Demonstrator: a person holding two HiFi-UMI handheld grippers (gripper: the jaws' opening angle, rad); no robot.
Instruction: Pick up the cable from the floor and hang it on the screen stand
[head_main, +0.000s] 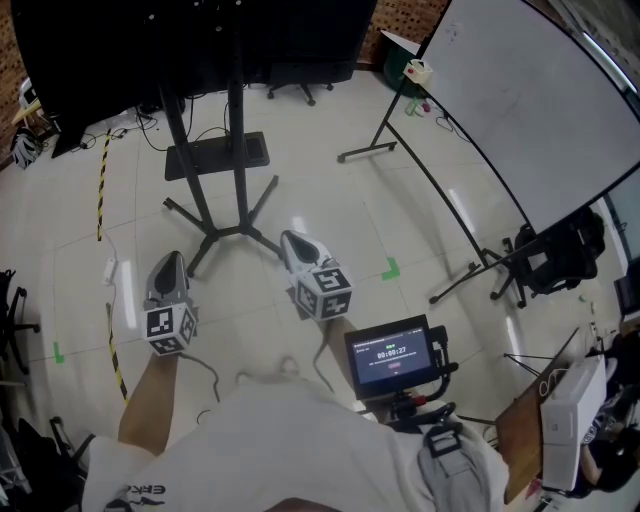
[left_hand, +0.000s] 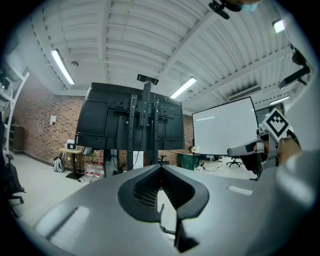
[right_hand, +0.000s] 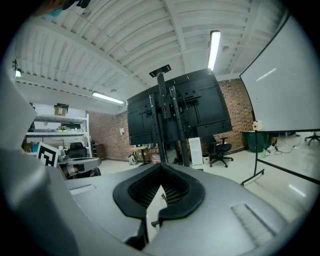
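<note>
The screen stand rises ahead of me, a black pole on splayed legs with a big dark screen on top. It fills the middle of the left gripper view and of the right gripper view. My left gripper and right gripper are held level in front of its base, both shut with nothing between the jaws. A thin cable lies on the floor close to my body, below and behind both grippers. Each gripper sees the other at its side: the right gripper, the left gripper.
A large whiteboard on a wheeled frame stands to the right. A yellow-black tape strip and a small white plug block lie on the floor at left. An office chair stands behind the stand. A small monitor hangs at my chest.
</note>
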